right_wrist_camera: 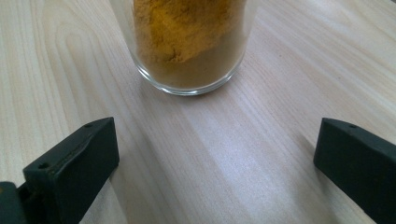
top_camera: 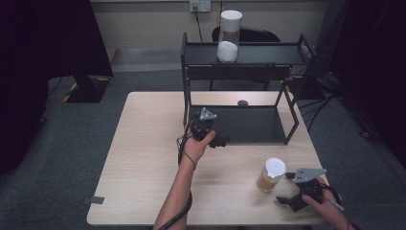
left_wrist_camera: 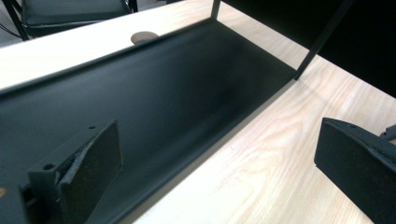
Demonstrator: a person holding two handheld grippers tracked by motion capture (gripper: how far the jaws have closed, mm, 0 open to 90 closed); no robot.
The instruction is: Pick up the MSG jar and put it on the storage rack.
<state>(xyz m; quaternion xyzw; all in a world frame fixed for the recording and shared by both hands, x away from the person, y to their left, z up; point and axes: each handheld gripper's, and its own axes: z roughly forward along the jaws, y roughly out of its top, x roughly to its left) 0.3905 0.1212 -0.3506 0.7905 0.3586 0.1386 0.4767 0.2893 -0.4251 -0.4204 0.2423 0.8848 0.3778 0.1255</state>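
Table [top_camera: 143,158]: pale wood, filling the centre of the high view, grey floor around it.

Rack [top_camera: 239,55]: black metal, two tiers, at the upper centre of the frame on the table's far half. Its lower tray [left_wrist_camera: 187,84] lay flat on the wood and carried nothing that could be seen; a small dark round object [top_camera: 242,102] lay on the table just behind it.

Tall jar [top_camera: 229,38]: clear glass, white lid, upright on the rack's top shelf at the upper centre of the frame; white powder or grains filled roughly its lower third.

Short jar [top_camera: 271,175]: clear glass, white lid, upright on the table at the lower right of the frame, well apart from the rack. It held orange-yellow powder, heaped unevenly against the wall in the right gripper view [right_wrist_camera: 187,42].

Left claw [top_camera: 222,140]: held at the centre of the frame, at the lower tray's near left corner, the forearm rising from the bottom edge. Jaws stood wide apart, one over the tray, one over bare wood, gripping nothing.

Right claw [top_camera: 283,197]: low at the bottom right of the frame, hand behind it, pointed at the short jar and just beside it without touching. Jaws stood wide, bare table between them.
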